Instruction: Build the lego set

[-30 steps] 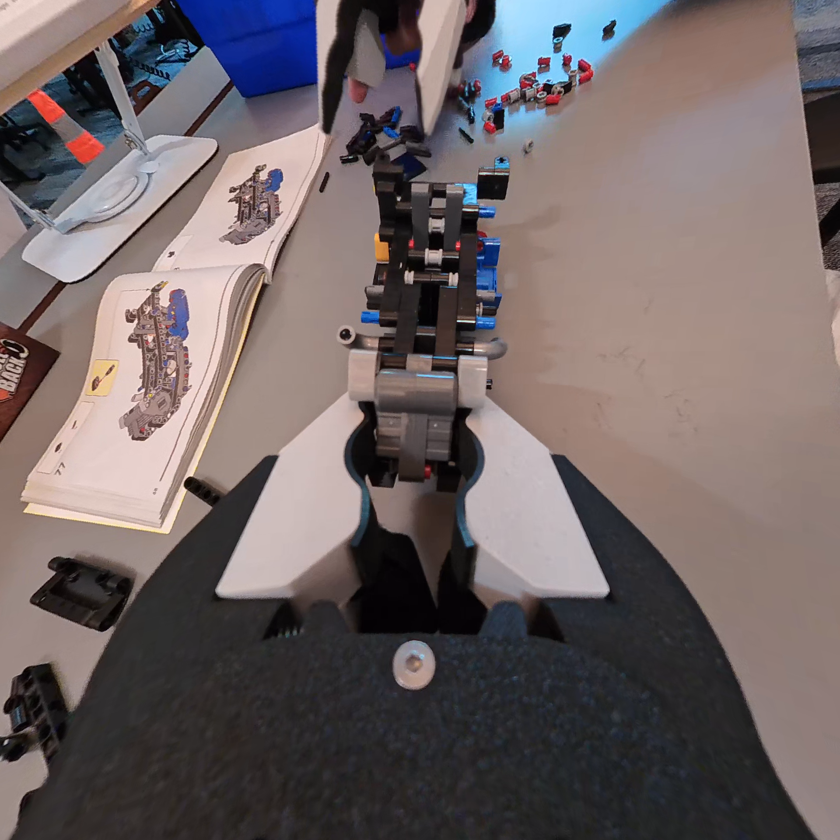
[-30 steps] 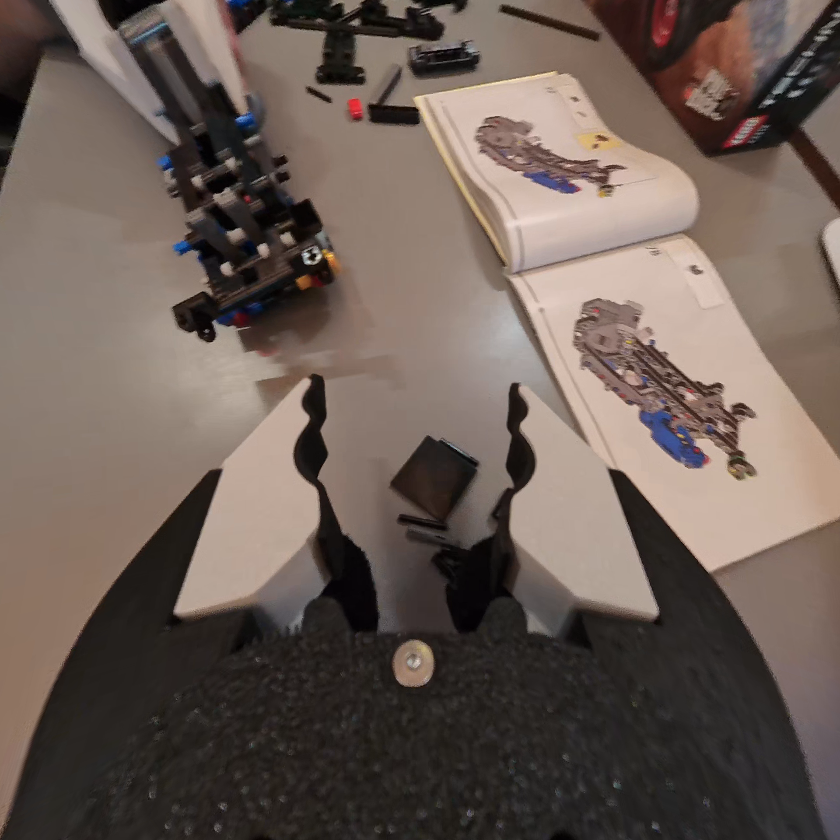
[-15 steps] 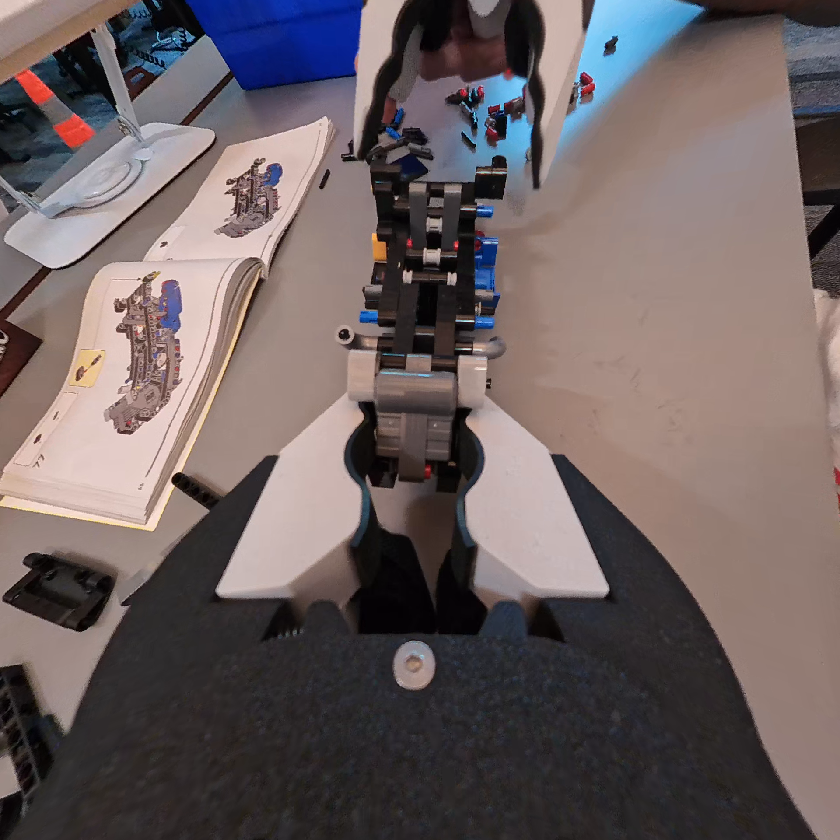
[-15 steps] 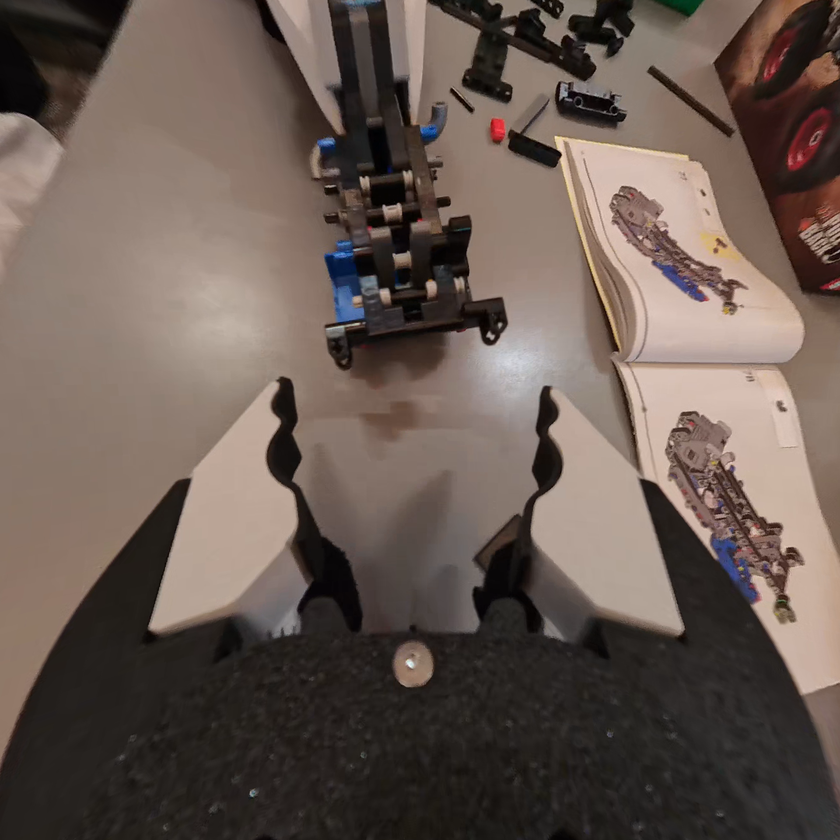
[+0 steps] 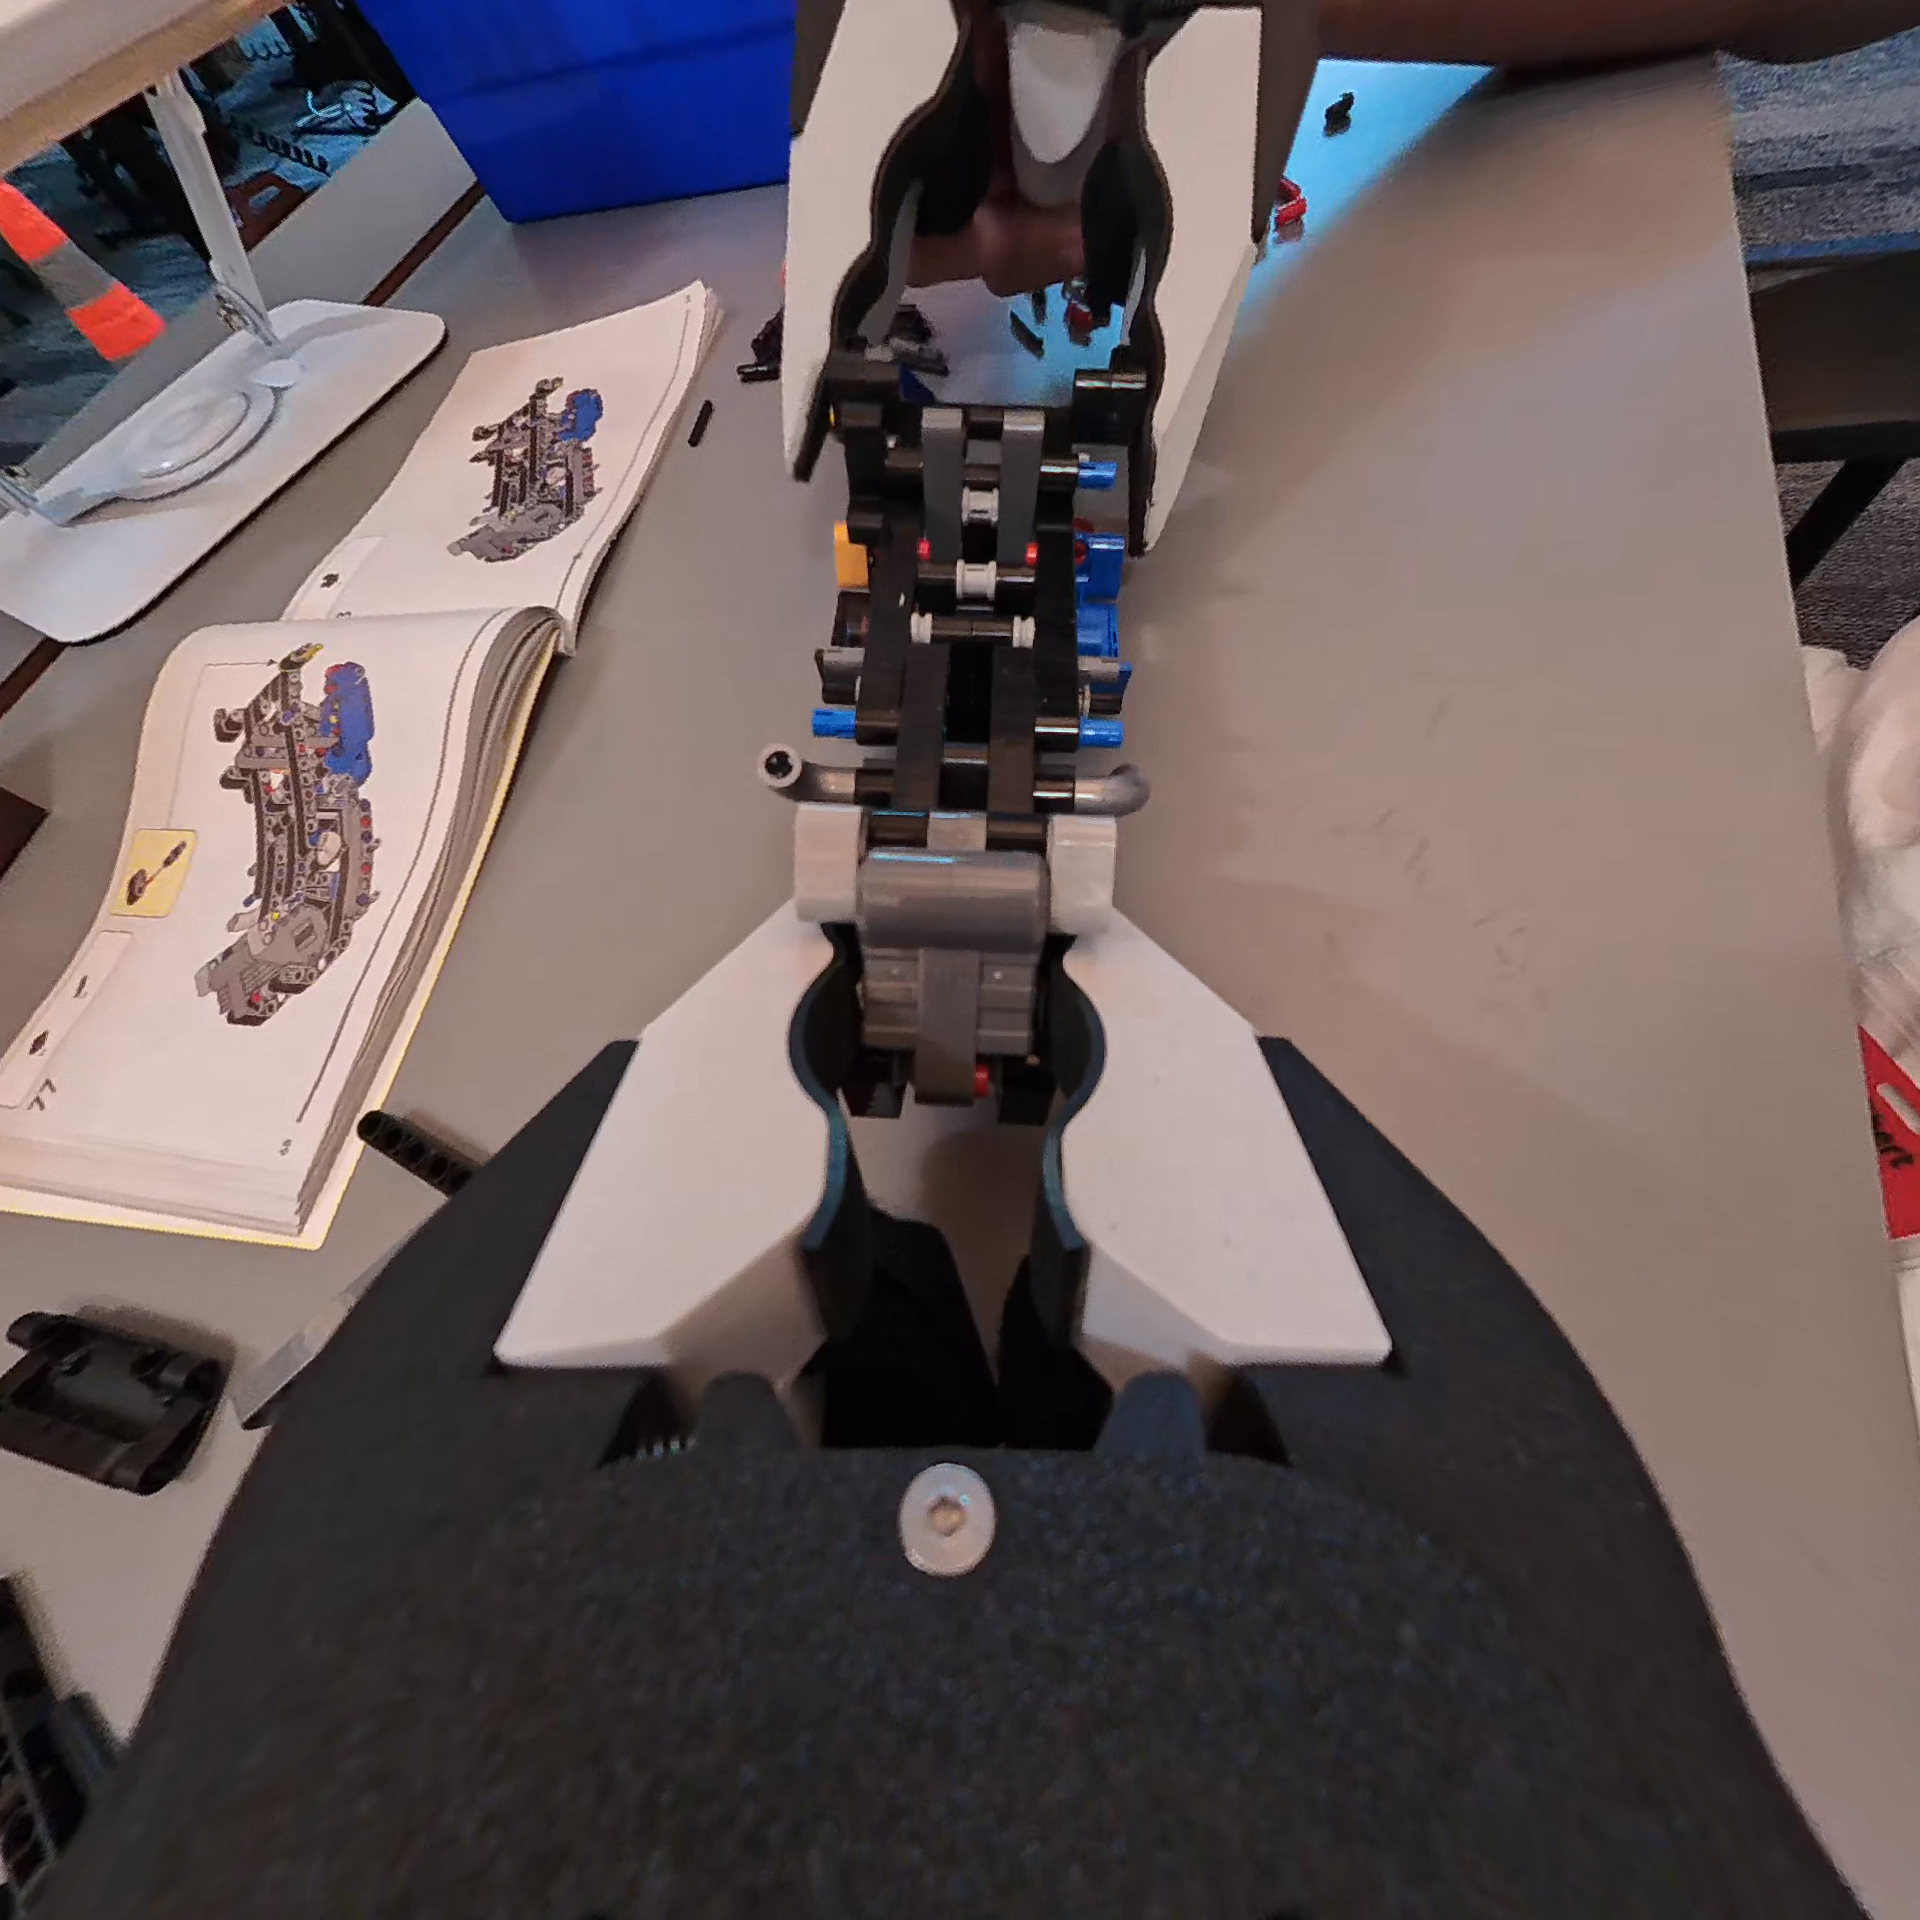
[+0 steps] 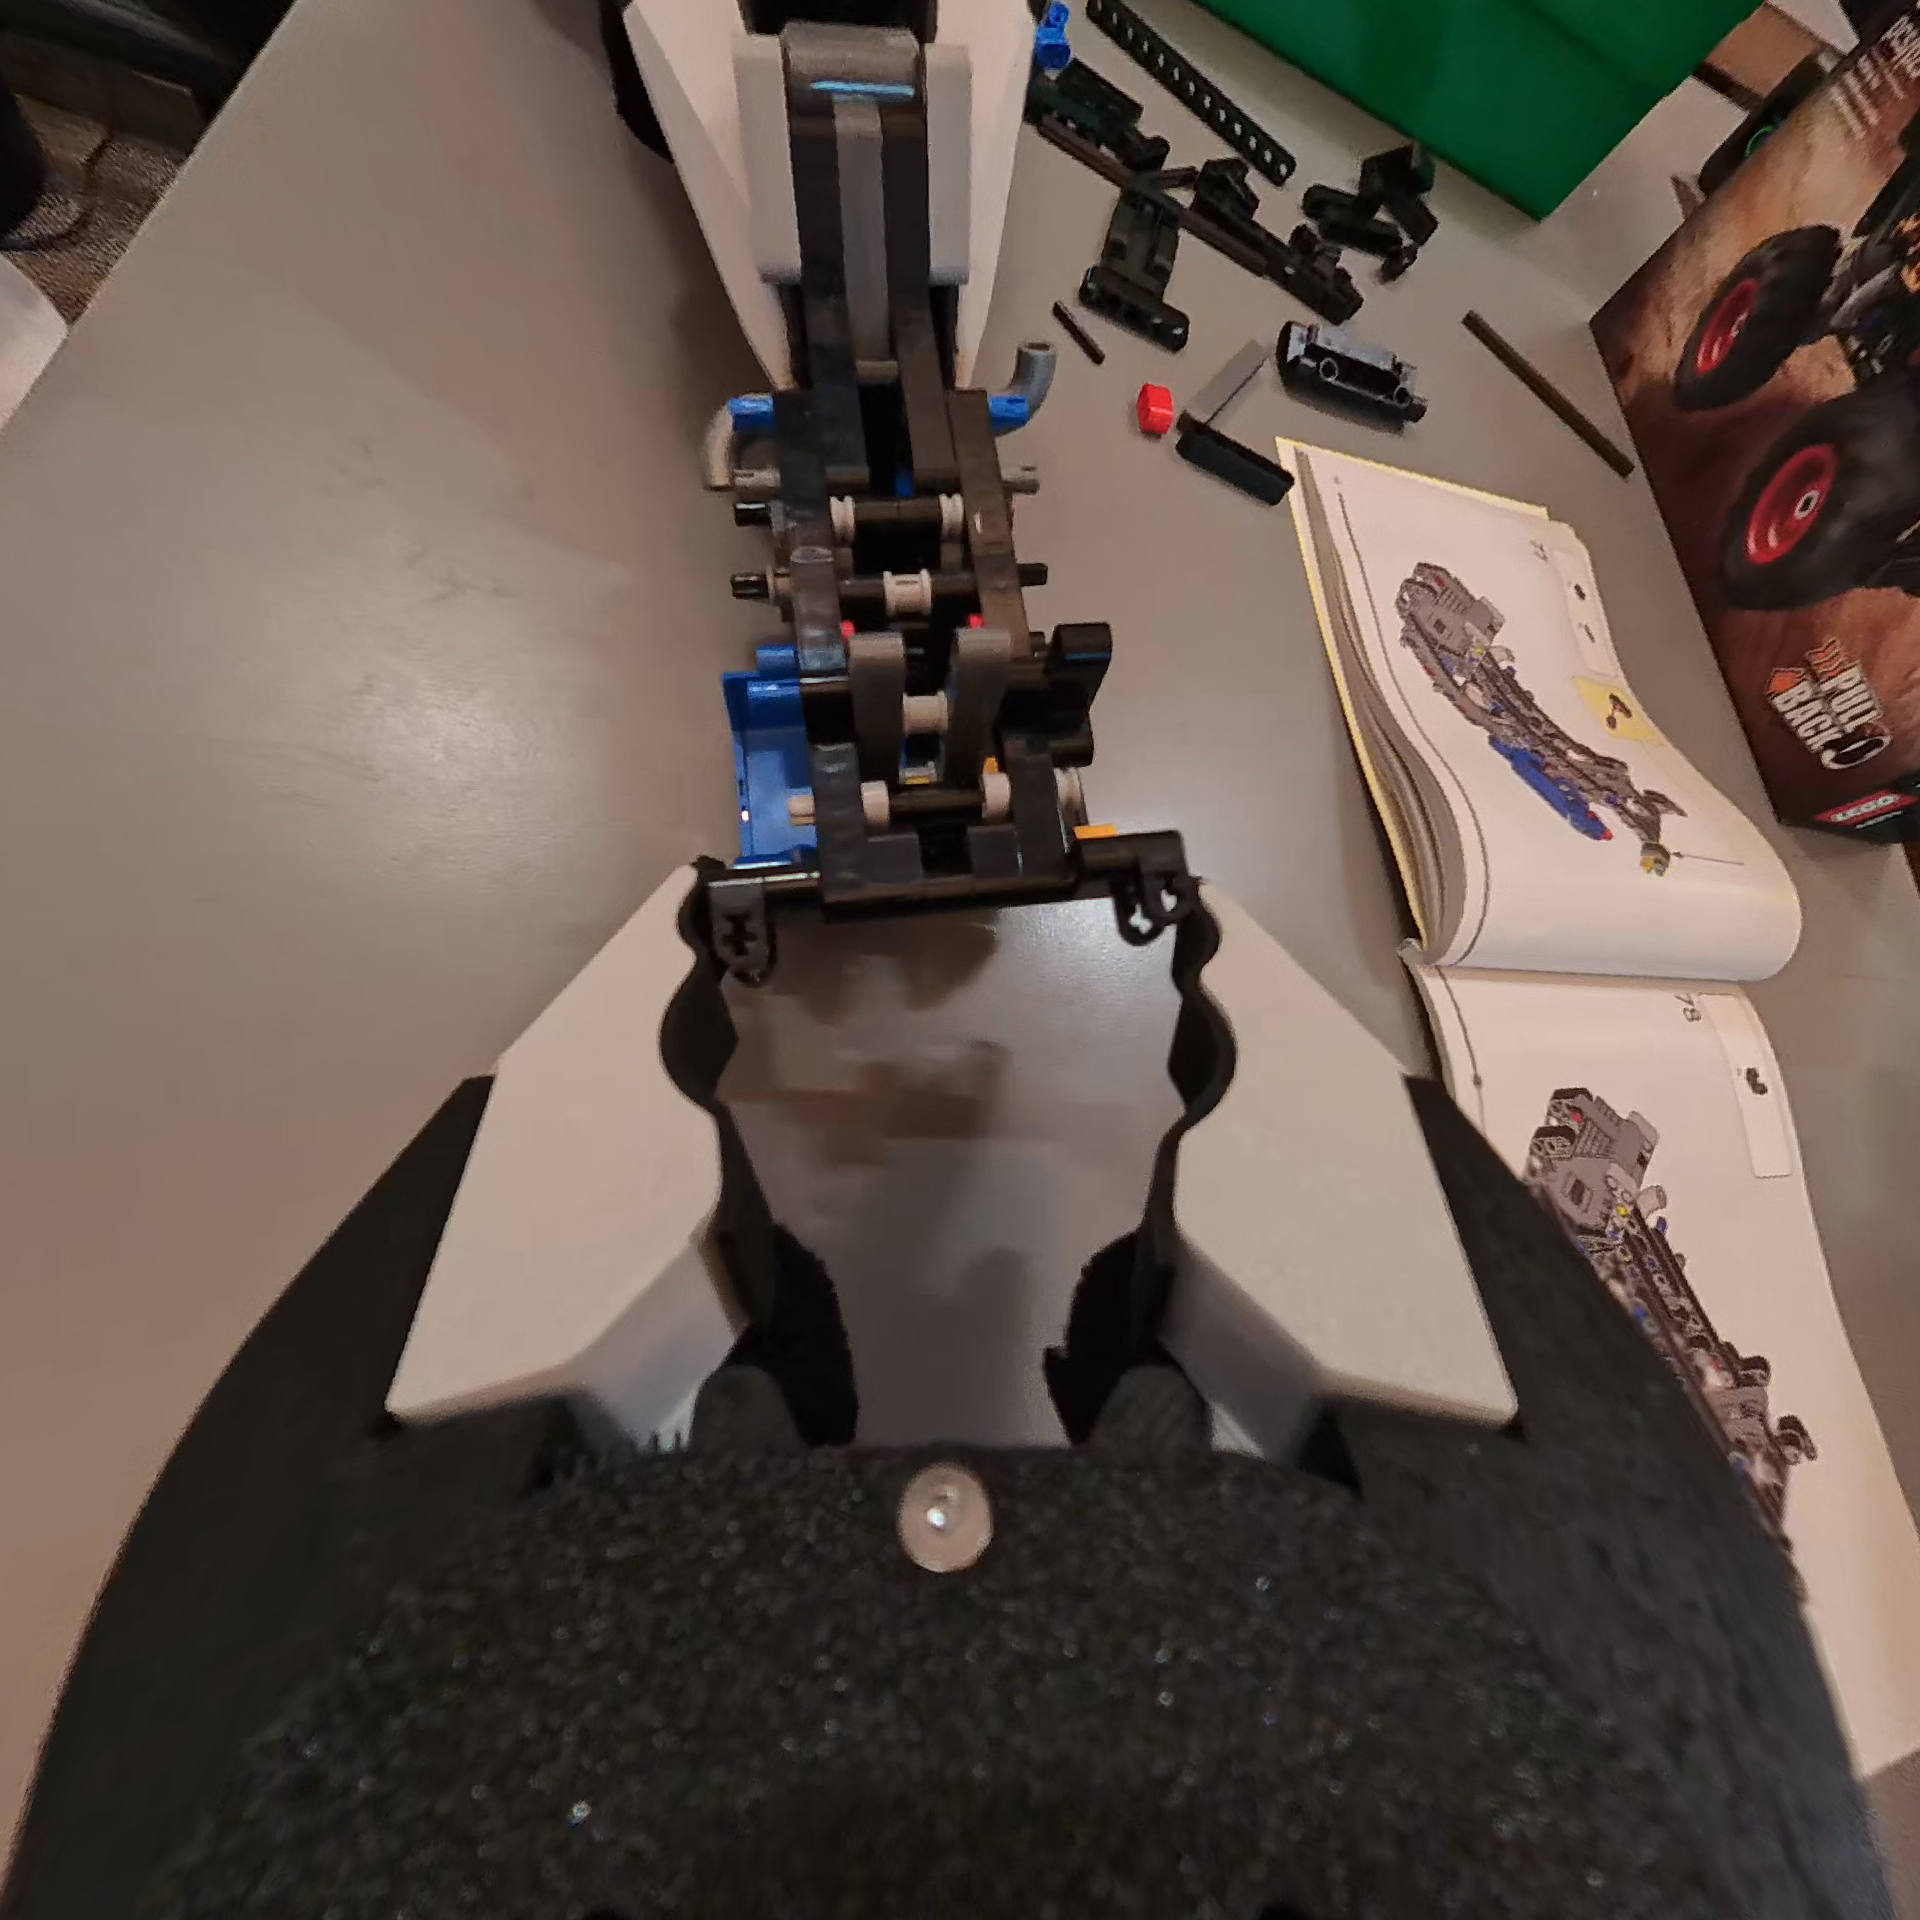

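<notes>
A long black-and-grey lego chassis (image 5: pixel 971 665) with blue pins lies on the grey table (image 5: pixel 1455 831). The left gripper (image 5: pixel 948 883) clamps its grey near end; the right gripper (image 6: pixel 951 914), jaws wide, straddles its far black crossbar.

Two wrist cameras facing each other along one model.

Each looks down its own tongs, close over the bench (image 5: pixel 1455 727); both share the lego chassis (image 5: pixel 966 623) at 12 o'clock, seen from opposite ends.

The lego chassis (image 5: pixel 966 623) lies mid-table (image 5: pixel 1403 831), between both grippers. The manual (image 5: pixel 312 831) lies toward one long edge. Loose parts (image 6: pixel 1247 229) lie beyond the manual.
</notes>
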The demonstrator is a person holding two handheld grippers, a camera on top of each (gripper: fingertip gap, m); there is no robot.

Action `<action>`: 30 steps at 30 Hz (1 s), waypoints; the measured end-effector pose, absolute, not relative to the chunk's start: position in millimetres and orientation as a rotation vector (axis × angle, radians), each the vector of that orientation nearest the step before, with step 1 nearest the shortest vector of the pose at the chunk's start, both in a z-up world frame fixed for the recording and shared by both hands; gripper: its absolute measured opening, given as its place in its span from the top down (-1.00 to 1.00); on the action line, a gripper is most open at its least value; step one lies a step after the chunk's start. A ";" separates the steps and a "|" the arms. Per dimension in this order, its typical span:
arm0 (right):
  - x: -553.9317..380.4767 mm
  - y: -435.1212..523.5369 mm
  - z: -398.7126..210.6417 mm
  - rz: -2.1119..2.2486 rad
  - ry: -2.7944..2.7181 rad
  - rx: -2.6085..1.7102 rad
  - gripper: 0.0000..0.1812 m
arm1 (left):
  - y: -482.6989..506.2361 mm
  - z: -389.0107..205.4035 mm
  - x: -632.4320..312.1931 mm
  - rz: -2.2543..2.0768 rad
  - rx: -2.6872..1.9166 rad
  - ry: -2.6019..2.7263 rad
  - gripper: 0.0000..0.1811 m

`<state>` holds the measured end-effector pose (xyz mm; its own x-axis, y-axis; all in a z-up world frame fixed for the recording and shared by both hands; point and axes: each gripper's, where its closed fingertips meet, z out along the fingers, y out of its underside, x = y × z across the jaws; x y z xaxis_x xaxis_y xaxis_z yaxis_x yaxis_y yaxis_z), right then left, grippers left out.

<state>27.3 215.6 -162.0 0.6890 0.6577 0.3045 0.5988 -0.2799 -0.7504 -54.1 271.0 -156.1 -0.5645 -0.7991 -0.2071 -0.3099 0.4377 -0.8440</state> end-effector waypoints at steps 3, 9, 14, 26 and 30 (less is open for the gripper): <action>24.8 216.1 -155.8 0.081 -0.972 -1.930 0.07 | 272.3 -158.0 -54.5 -1.039 -0.930 2.095 0.71; 19.7 211.9 -151.4 0.071 -0.999 -1.853 0.07 | 269.6 -158.7 -56.1 -1.027 -0.889 2.110 0.71; 17.1 210.6 -154.5 0.188 -0.958 -1.818 0.07 | 267.3 -157.5 -56.8 -1.029 -0.862 2.113 0.71; 21.4 213.9 -166.2 0.217 -0.941 -1.963 0.08 | 269.7 -156.7 -56.9 -1.044 -0.919 2.120 0.71; 24.6 210.9 -167.4 0.278 -0.909 -2.001 0.01 | 270.2 -157.0 -54.9 -1.049 -0.944 2.115 0.71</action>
